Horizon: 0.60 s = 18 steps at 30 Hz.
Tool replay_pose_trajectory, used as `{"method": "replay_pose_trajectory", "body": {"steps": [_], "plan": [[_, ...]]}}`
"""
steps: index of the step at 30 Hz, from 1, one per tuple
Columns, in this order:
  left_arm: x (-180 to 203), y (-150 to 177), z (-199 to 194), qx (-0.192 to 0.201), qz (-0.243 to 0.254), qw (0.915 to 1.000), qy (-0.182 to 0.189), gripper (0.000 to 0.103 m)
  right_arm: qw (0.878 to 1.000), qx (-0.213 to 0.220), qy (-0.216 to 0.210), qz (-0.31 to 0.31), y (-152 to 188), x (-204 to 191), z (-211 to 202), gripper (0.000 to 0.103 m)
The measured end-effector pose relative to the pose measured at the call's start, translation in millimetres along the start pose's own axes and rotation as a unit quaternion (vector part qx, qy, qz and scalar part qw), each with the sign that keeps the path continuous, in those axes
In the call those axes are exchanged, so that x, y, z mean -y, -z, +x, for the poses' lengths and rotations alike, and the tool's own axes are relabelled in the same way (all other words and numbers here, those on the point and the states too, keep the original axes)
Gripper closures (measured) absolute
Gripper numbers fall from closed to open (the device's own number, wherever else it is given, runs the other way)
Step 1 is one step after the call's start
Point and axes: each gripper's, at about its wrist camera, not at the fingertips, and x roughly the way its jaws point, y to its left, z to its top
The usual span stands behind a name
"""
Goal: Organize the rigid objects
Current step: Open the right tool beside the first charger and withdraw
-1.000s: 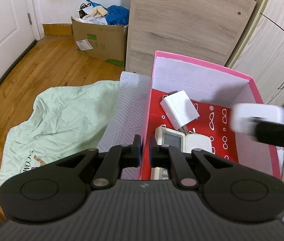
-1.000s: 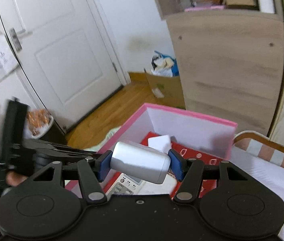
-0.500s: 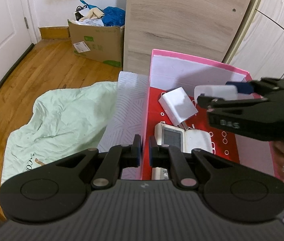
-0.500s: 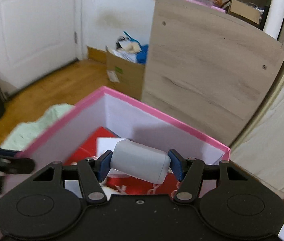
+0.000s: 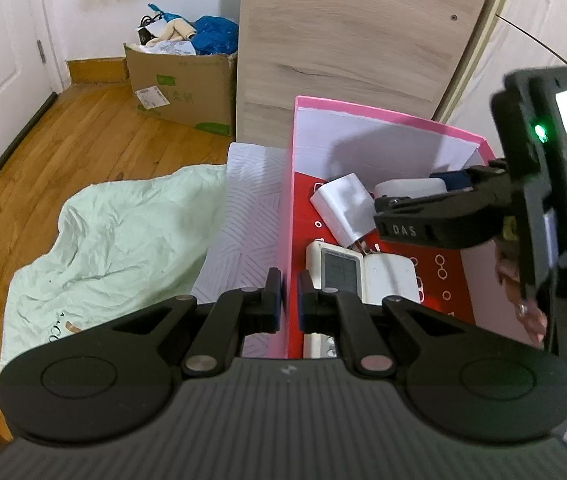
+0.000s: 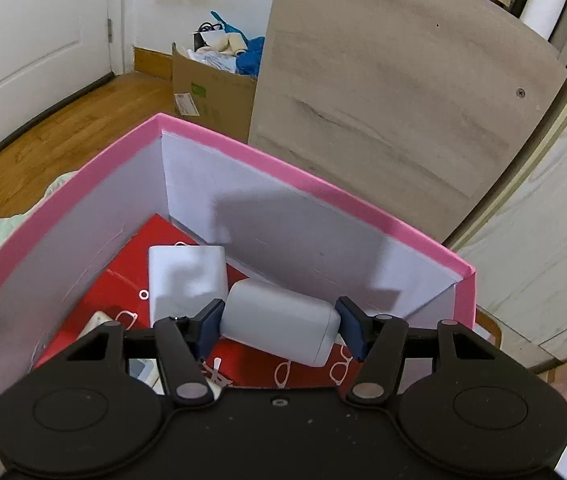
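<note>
A pink box (image 5: pixel 383 116) with white inner walls and a red floor holds a white adapter (image 5: pixel 343 206), a white remote with a screen (image 5: pixel 337 270) and a white flat block (image 5: pixel 391 280). My right gripper (image 6: pixel 279 326) is shut on a white rounded case (image 6: pixel 279 322) and holds it low inside the box (image 6: pixel 267 156), next to the adapter (image 6: pixel 185 276). The case also shows in the left wrist view (image 5: pixel 407 188). My left gripper (image 5: pixel 289 296) is shut on the box's left wall near its front corner.
A pale green cloth (image 5: pixel 115 236) and a white patterned sheet (image 5: pixel 243 208) lie left of the box. A cardboard box (image 5: pixel 183 84) of clutter stands on the wooden floor behind. A wooden panel (image 5: pixel 347 40) leans right behind the pink box.
My right gripper has moved left and down into the pink box with the white case. The left gripper has stayed on the box wall.
</note>
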Motion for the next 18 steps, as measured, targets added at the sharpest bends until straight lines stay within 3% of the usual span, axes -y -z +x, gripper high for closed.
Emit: {"method": "replay_pose_trajectory", "body": {"steps": [3,6,10,13,18], "plan": [[-1.9,0.5,0.7,-0.002,0.001,1.0,0.002,0.096,0.999,-0.021,-0.019,0.023,-1.2,8.3,3.9,0.033],[0.5,0.7,1.5,-0.006,0.01,0.9999,0.002,0.096,0.995,-0.045,-0.068,0.059,1.7,20.1,0.5,0.032],[6.5,2.5,1.1,-0.01,0.044,0.999,-0.003,0.096,0.992,-0.042,-0.105,0.049,12.1,18.3,-23.1,0.03],[5.2,2.0,2.2,-0.011,0.049,0.9988,-0.001,0.096,0.994,-0.005,-0.108,0.012,14.8,16.8,-49.3,0.03],[0.0,2.4,4.1,-0.018,0.041,0.9989,0.013,0.096,0.986,0.103,-0.125,-0.032,39.2,28.3,-110.3,0.03]]}}
